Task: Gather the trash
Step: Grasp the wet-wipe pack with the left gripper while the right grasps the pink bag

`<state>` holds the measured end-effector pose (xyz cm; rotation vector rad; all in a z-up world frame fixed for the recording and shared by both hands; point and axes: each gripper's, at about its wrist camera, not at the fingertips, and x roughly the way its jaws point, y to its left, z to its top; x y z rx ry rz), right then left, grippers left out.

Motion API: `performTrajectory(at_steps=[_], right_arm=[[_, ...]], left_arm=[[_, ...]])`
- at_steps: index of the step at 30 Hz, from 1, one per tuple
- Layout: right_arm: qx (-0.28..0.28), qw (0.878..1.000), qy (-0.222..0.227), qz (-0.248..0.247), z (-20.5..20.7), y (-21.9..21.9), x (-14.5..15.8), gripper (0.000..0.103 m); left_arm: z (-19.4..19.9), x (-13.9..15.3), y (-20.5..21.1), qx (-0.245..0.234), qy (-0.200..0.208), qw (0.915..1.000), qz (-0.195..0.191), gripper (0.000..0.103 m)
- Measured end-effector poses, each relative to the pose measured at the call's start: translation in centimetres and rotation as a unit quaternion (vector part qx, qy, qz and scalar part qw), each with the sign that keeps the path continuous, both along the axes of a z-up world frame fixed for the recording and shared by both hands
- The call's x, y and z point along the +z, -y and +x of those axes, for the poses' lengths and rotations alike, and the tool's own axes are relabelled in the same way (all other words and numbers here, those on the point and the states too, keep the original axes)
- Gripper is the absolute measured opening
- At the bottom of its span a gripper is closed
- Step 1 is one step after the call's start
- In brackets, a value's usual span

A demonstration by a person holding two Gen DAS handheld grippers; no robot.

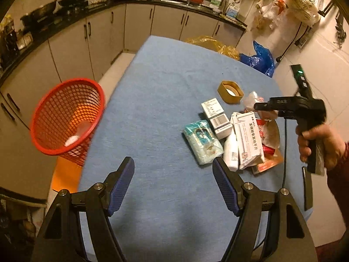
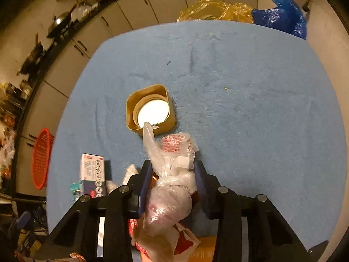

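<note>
Trash sits in a loose heap on the blue table, and the knotted clear plastic bag on top of that heap is the piece in hand: the right gripper has its two blue pads against the bag's sides, apparently clamped on it, though the soft film hides how firm the contact is. Taking the heap as the landmark, the red mesh basket hangs off the table edge well to its left, with something pale already lying in the bottom; the gold square lid lies just beyond the heap, and the bag's loose tail reaches its near rim. Under and beside the bag lie a teal tissue pack, a white carton with a barcode, a flat medicine box, a white bottle and red-printed wrappers. The left gripper hovers near the heap's left side, jaws spread wide and holding nothing.

The risks, as I judge them: the film is slippery and squashy, so the bag may slide out during the carry to the basket. Its tail might snag the lid and drag it. Wrappers clinging beneath could lift and drop on the way.
</note>
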<state>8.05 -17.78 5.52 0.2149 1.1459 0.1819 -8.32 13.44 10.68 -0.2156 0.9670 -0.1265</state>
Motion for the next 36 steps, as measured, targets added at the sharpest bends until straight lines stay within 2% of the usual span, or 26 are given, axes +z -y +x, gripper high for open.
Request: performTrajectory(at_steps=[5,8,12,14,17,20,23,24,26,27,28,29,31,36], right_arm=[[-0.01,0.996,0.083,0.02,-3.7,2.0,4.1,0.041],[-0.006,0.993,0.11,0.03,-5.9,2.6,5.9,0.041],[0.008,0.99,0.137,0.029,-8.7,3.2,8.0,0.041],[0.011,0.989,0.142,0.034,-9.8,3.8,8.6,0.041],[0.013,0.989,0.146,0.033,-11.1,4.5,9.2,0.041],[0.016,0.988,0.151,0.027,-12.5,4.3,9.7,0.041],[0.019,0.988,0.149,0.035,-13.1,4.1,9.6,0.041],[0.02,0.988,0.148,0.036,-13.3,3.9,9.5,0.041],[0.026,0.988,0.146,0.04,-13.5,3.5,9.3,0.041],[0.031,0.988,0.147,0.041,-13.7,3.0,9.3,0.041],[0.035,0.988,0.147,0.042,-13.7,2.6,9.2,0.041],[0.039,0.988,0.146,0.045,-13.7,2.2,9.1,0.041],[0.053,0.987,0.144,0.049,-13.7,0.9,8.7,0.041],[0.087,0.985,0.139,0.051,-13.8,-2.6,7.7,0.041]], left_arm=[[2.9,-1.8,1.8,-0.004,-0.032,0.9992,-0.024,0.074],[4.8,-3.2,3.3,-0.002,-0.056,0.9976,-0.04,0.074],[7.1,-5.3,5.2,0.011,-0.082,0.9958,-0.038,0.074],[7.9,-6.0,5.9,0.017,-0.085,0.9958,-0.028,0.074],[9.2,-7.0,6.9,0.029,-0.095,0.9948,0.022,0.074],[10.2,-8.1,7.2,0.035,-0.104,0.9935,0.03,0.074],[10.5,-8.4,7.7,0.032,-0.085,0.9944,0.054,0.073],[10.5,-8.4,7.9,0.027,-0.078,0.9948,0.06,0.069],[10.2,-8.3,8.3,0.01,-0.063,0.9957,0.068,0.045],[10.1,-8.2,8.4,0.003,-0.059,0.9962,0.064,0.039],[9.8,-8.1,8.2,-0.002,-0.057,0.9967,0.057,0.023],[9.5,-8.0,8.1,-0.009,-0.056,0.9971,0.05,0.014],[8.4,-7.9,7.8,-0.015,-0.045,0.9973,0.055,0.012],[4.7,-7.1,5.0,-0.015,-0.018,0.9993,0.029,0.011]])
